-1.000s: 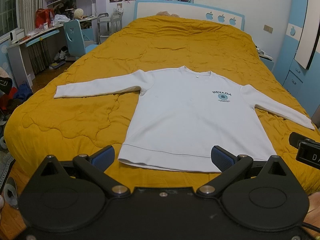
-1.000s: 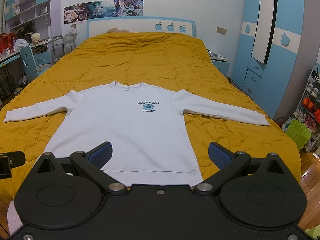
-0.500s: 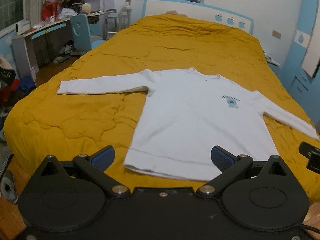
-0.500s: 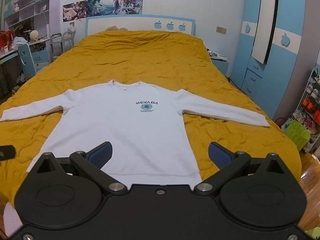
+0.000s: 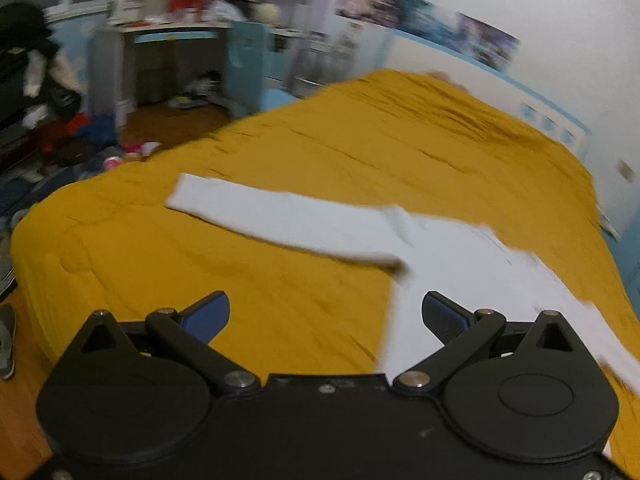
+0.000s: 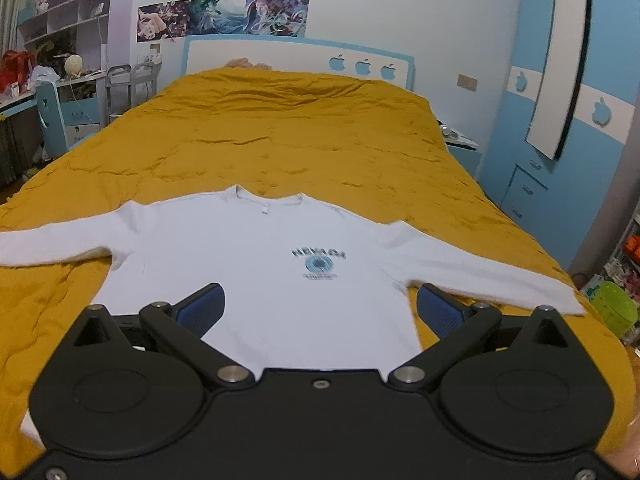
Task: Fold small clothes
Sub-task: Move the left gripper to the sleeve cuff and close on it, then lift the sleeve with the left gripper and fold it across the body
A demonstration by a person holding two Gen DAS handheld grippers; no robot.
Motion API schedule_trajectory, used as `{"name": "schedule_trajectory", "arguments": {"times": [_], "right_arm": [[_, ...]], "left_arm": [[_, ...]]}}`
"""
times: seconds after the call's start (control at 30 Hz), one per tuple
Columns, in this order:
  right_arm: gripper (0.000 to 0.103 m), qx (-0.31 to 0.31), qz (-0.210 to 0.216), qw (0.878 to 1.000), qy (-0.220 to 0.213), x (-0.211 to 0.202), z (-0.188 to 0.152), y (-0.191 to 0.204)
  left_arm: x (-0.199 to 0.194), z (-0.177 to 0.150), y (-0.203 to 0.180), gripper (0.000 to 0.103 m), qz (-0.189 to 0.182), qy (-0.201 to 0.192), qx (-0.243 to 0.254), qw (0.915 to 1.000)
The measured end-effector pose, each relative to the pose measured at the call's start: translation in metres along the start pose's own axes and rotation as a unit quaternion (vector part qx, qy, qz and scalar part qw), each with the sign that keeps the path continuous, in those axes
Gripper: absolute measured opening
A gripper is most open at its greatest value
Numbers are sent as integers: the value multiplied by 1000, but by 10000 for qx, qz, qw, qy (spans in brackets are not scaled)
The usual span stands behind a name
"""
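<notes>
Right wrist view shows the right gripper [image 6: 318, 308] with its blue-padded fingers spread wide, holding nothing, poised above the lower body of a white sweatshirt [image 6: 256, 264]. The sweatshirt lies flat and face up on the bed [image 6: 304, 136], which is covered by a mustard-yellow quilt. Its collar points away from the gripper, and the printed word NEVADA with a round blue emblem sits just ahead of the fingers, a little to their right. One sleeve stretches out to the gripper's left and runs off the frame edge; the other stretches to the right, its cuff ending near the bed's side, just beyond the right finger. The hem is hidden under the gripper body.

Left wrist view is blurred. The left gripper [image 5: 324, 314] is likewise wide open and empty. It hangs over the quilt beside the sweatshirt's side edge, which runs between the two fingers: the left finger sits over bare quilt, the right finger over white cloth. The long sleeve [image 5: 280, 220] extends ahead and to the left of this gripper, lying flat on the quilt.
</notes>
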State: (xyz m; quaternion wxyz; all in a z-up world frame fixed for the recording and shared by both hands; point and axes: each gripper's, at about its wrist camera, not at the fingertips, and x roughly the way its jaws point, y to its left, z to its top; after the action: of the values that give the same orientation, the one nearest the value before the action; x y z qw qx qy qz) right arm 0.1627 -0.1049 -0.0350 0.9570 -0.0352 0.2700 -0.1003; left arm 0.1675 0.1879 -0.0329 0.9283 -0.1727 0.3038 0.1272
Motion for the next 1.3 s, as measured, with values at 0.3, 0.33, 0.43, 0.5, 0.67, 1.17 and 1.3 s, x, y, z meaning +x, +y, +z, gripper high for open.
{"name": "schedule_trajectory", "arguments": {"times": [0.3,0.33,0.43,0.5,0.67,1.17,1.3], "right_arm": [[103,93,-36,9997,208,106,28,36],[103,60,-48,9997,243,117,30,42],[103,-67,-66,9994,334,144,34,56],[103,-101,-69,9990,428,159,33,64],[103,-40,9,9975,702,192,28,75],[103,-295,84,9943,1022,234,21,105],[103,-339,79,9940,1040,236,21,108]], "left_arm": [[145,66,90,103,718,-33,-1145,9908],[164,72,98,103,794,-9,-1268,9888],[206,85,129,103,819,109,-1734,9814],[232,89,146,103,753,188,-2087,9749],[272,92,168,100,810,354,-2316,9688],[305,90,195,27,498,168,-2769,9595],[293,84,191,10,454,157,-2776,9595]]}}
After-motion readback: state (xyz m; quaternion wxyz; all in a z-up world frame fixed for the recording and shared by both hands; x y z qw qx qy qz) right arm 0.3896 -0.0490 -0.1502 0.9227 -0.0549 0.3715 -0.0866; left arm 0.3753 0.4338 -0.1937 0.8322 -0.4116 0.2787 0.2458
